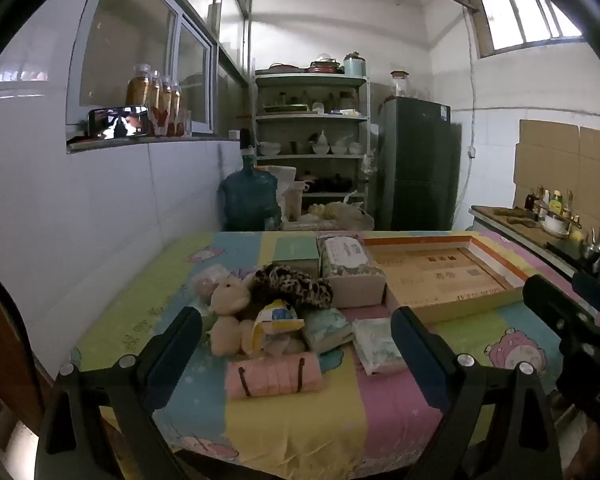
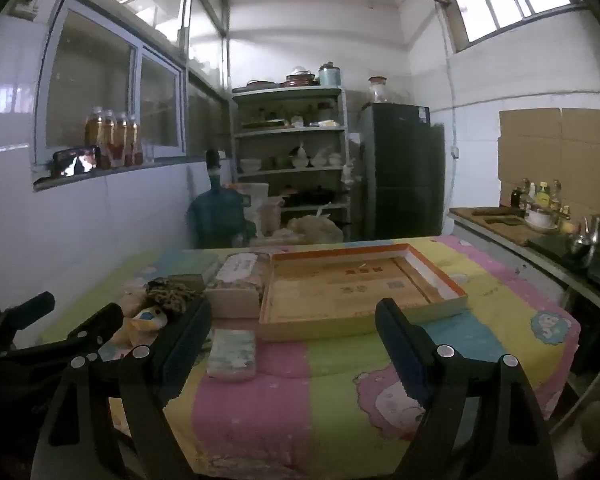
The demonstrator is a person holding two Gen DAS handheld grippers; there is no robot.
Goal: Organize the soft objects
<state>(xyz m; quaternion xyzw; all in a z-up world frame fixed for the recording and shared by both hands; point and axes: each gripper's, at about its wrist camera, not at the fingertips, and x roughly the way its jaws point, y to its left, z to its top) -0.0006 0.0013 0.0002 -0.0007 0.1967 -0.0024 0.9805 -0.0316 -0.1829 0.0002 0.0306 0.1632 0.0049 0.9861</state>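
Table w/ pastel striped cartoon cloth [image 1: 340,412], set in a kitchen.

Left gripper [image 1: 296,328]: fingers spread wide, nothing btwn the pads, hovering above near edge of table, tilted down a bit. Right gripper [image 2: 292,324]: also spread wide, empty, above the cloth, facing the tray. Right gripper also seen at right edge of left view; left gripper seen at left edge of right view.

Soft things piled on left half of table:
- beige plush toy [image 1: 230,312], lying in the pile, touching leopard-print fabric [image 1: 296,284] behind it
- yellow/white pouch [image 1: 276,322] leaning on the plush
- pink folded cloth w/ 2 dark straps [image 1: 274,374], nearest the edge, just in front of the pile
- pale green tissue pack [image 1: 328,328] next to pouch; another soft pack [image 1: 378,344] just right of it, partly behind right finger of left gripper
- big floral wipes pack [image 1: 350,264] farther back, beside mint green box [image 1: 296,254]

Shallow orange-rimmed cardboard tray [image 2: 436,276] on right half of table, nothing soft inside, just right of the wipes pack.

Bkgd: blue water jug [image 1: 250,196], white shelf rack w/ bowls [image 1: 312,120], dark fridge [image 1: 418,164], phone [image 1: 118,122] propped on window ledge next to bottles, counter w/ bottles at right.
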